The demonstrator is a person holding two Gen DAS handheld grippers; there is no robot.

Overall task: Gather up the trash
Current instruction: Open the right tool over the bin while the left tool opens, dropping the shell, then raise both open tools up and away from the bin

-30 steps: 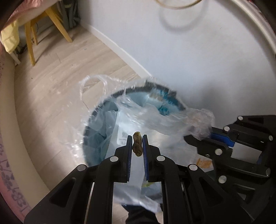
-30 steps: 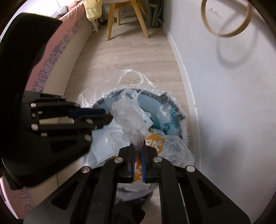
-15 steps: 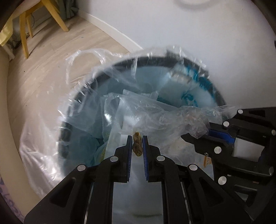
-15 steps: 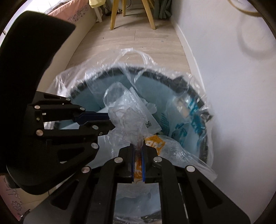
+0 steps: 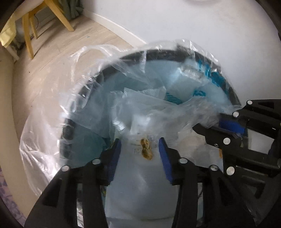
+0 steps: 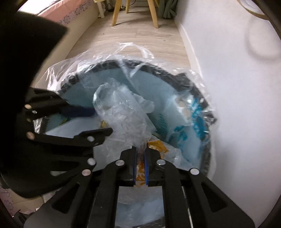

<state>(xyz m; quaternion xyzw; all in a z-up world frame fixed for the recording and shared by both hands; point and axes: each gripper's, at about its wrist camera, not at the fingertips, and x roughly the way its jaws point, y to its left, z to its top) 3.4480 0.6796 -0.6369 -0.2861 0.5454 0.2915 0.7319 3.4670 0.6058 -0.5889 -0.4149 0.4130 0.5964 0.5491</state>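
Note:
A round trash bin (image 5: 84, 91) with a dark rim and a clear plastic liner stands on the floor by the wall; it also shows in the right wrist view (image 6: 175, 77). My left gripper (image 5: 139, 149) is open over the bin, and a brown peanut shell (image 5: 145, 149) hangs free between its fingers. My right gripper (image 6: 140, 157) is shut on a crumpled clear plastic bag (image 6: 121, 108) and holds it over the bin. The right gripper (image 5: 228, 129) also shows at the right of the left wrist view. The bin holds plastic wrappers and white packaging.
A white wall (image 5: 202, 26) rises just behind the bin. A wooden chair (image 6: 133, 12) stands further off on the pale wood floor (image 6: 140, 36). A pink patterned sofa edge (image 6: 70, 19) runs along the left.
Both grippers have moved closer over the bin. My left gripper has opened and let go of the peanut shell. The right gripper stays shut on the plastic bag.

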